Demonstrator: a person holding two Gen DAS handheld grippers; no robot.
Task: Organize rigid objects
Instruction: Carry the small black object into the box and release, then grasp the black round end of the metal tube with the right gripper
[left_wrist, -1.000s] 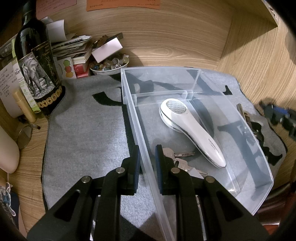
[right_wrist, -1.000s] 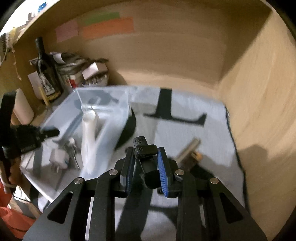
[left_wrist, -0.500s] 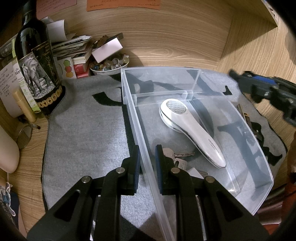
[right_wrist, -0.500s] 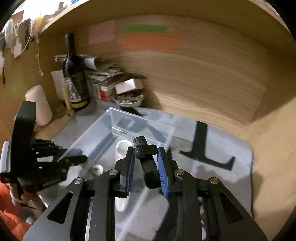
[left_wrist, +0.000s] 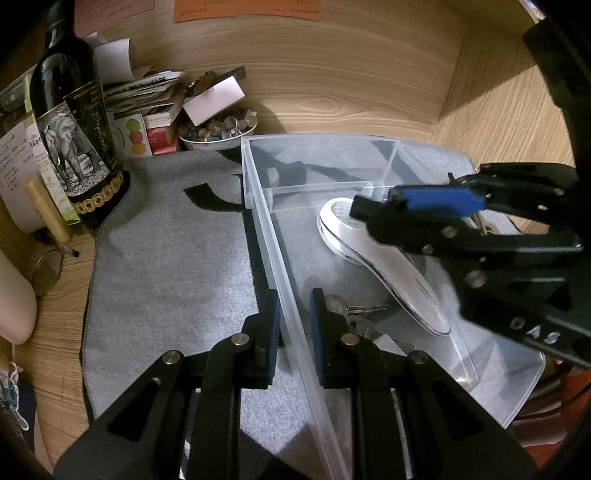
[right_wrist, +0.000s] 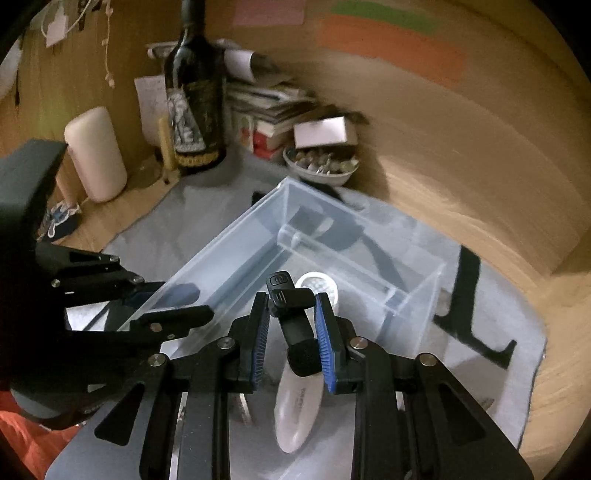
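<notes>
A clear plastic box (left_wrist: 258, 192) lies on a grey mat (left_wrist: 166, 258). Inside it are a white handheld device (left_wrist: 388, 266) and a bunch of keys (left_wrist: 351, 314). My left gripper (left_wrist: 293, 310) is shut on the box's left wall near the front. My right gripper (right_wrist: 290, 306) is shut on a small black clip-on gadget (right_wrist: 291, 317) with a foam end. It hovers over the box, above the white device (right_wrist: 299, 406). In the left wrist view the right gripper (left_wrist: 373, 218) reaches in from the right and hides part of the white device. The right wrist view shows the left gripper (right_wrist: 173, 299) on the box wall (right_wrist: 229, 240).
A dark wine bottle (left_wrist: 74, 147), stacked books and papers (left_wrist: 147, 110) and a bowl of small stones (left_wrist: 218, 133) crowd the back left corner. A cream cylinder (right_wrist: 96, 155) stands left of the bottle. Wooden walls close in at the back and right.
My right gripper has carried the black gadget leftward from the mat to above the box and has rolled. It now fills the right of the left wrist view. The left gripper has kept still.
</notes>
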